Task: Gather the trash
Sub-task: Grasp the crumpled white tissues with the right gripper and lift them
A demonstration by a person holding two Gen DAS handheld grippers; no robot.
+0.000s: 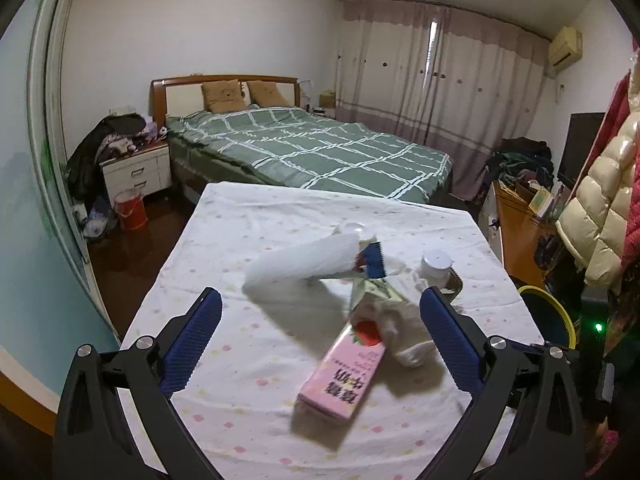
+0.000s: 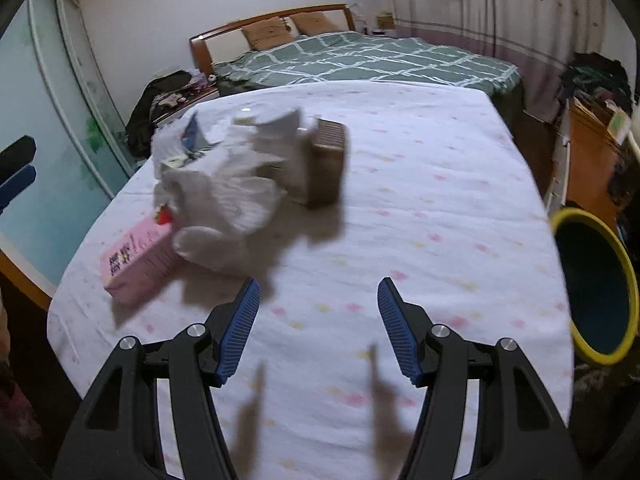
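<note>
The trash pile (image 2: 224, 184), pink carton (image 1: 344, 368) included, lies uncollected on the table (image 2: 420, 160). Both the left gripper (image 1: 320, 312) and right gripper (image 2: 318, 300) gape empty; the bin (image 2: 596, 284) waits nearby.

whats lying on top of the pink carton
A crumpled white tissue drapes over the far end of the pink carton, just past its strawberry picture. The carton's top end is covered, so whether it is opened cannot be seen.

A home bedroom: a made bed (image 1: 304, 148) with pillows (image 1: 222, 95), nightstand (image 1: 136, 172), long curtains (image 1: 432, 76), clothes heaps, coats (image 1: 600, 200) hanging
</note>
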